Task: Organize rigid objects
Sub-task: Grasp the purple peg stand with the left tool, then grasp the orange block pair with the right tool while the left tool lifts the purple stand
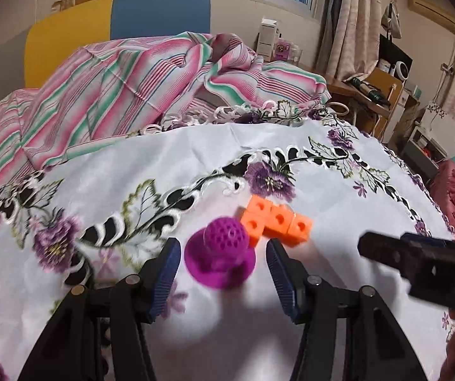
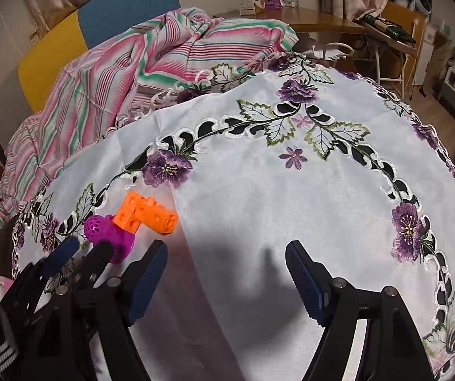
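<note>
Now straddling purple knobbed toy (image 1: 219,258) with left gripper (image 1: 224,255) spread wide, likely lining up a pinch; orange block cluster (image 1: 275,222) touching behind it, right gripper (image 2: 225,262) spread over bare tablecloth (image 2: 291,206).

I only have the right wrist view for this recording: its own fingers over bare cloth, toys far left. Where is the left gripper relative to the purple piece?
Observer: The left gripper is open, its fingers on either side of the purple piece, not pressing it.
Reviewer: Is the orange block clear of it?
Observer: The orange block lies just beyond the purple piece, past the fingertips; any gap is too blurred to tell.
Reviewer: Anything under the right gripper?
Observer: No, the right gripper is open over bare tablecloth.
</note>
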